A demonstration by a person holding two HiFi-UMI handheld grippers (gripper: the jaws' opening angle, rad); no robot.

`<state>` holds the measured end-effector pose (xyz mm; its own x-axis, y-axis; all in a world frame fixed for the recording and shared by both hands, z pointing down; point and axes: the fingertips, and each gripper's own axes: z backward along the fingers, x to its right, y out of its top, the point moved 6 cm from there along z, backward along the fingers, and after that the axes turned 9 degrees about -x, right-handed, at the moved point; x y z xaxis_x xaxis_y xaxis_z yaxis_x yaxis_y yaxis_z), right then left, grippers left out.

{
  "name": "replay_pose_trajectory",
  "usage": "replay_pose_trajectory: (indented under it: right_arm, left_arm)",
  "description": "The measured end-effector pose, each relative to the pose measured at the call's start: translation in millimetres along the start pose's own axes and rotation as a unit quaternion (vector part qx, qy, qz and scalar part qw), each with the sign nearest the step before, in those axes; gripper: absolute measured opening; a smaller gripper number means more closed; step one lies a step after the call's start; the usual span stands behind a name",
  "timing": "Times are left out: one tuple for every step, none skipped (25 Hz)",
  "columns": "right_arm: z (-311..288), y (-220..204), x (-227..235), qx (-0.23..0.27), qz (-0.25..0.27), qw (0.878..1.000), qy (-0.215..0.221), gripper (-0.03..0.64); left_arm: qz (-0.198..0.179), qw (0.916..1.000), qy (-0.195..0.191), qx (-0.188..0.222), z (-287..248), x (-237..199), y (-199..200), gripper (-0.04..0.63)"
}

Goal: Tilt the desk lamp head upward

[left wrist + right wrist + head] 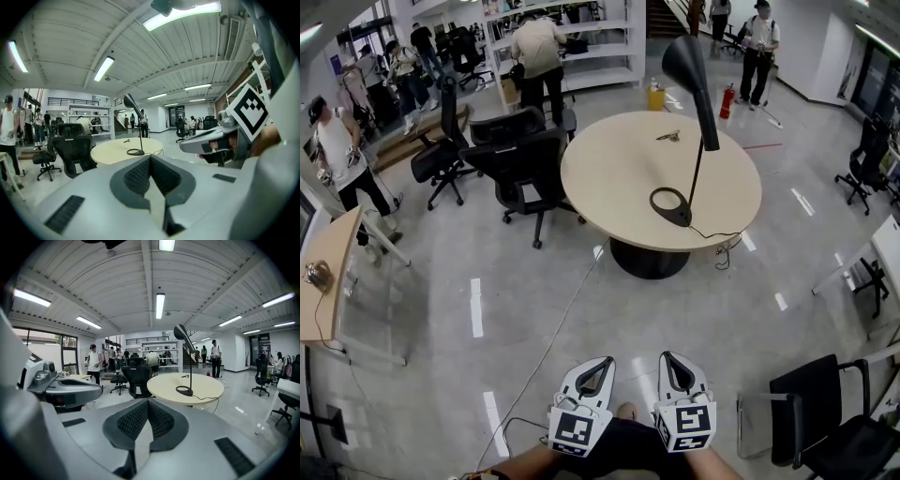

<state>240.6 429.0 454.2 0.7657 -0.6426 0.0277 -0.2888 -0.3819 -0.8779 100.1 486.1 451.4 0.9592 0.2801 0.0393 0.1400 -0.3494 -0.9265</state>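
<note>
Lamp (706,122) on round table (619,178), chairs (525,159) beside, grey floor (441,281), left gripper (598,367) and right gripper (675,362) jaws pressed together

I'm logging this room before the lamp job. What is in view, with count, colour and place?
round table: one, beige, room centre
desk lamp: one, black, on that table
small object: one, dark, table's far side
office chairs: at least four, black, left and right of table
fire extinguisher: one, red, floor beyond table
people: several, far end of room
left gripper: one, white, shut, bottom of head view
right gripper: one, white, shut, beside it
</note>
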Motion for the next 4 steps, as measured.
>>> replay_pose_trajectory:
  right_arm:
    - [0.5, 0.4, -0.3, 0.0, 0.0, 1.0, 0.0, 0.015]
    - [0.8, 1.0, -0.6, 0.0, 0.0, 1.0, -0.001, 0.015]
    - [1.1, 1.6, -0.8, 0.0, 0.0, 1.0, -0.001, 0.015]
    - [1.4, 2.2, -0.9, 0.0, 0.0, 1.0, -0.002, 0.015]
  left_arm:
    - [0.003, 1.0, 0.0, -0.002, 0.8, -0.2, 0.1, 0.046]
    - [0.006, 1.0, 0.0, -0.005, 1.6, -0.5, 0.3, 0.046]
    - [0.009, 0.9999, 0.001, -0.007, 2.3, -0.8, 0.6, 0.046]
    - [0.013, 0.9999, 0.001, -0.01, 3.1, -1.2, 0.9, 0.046]
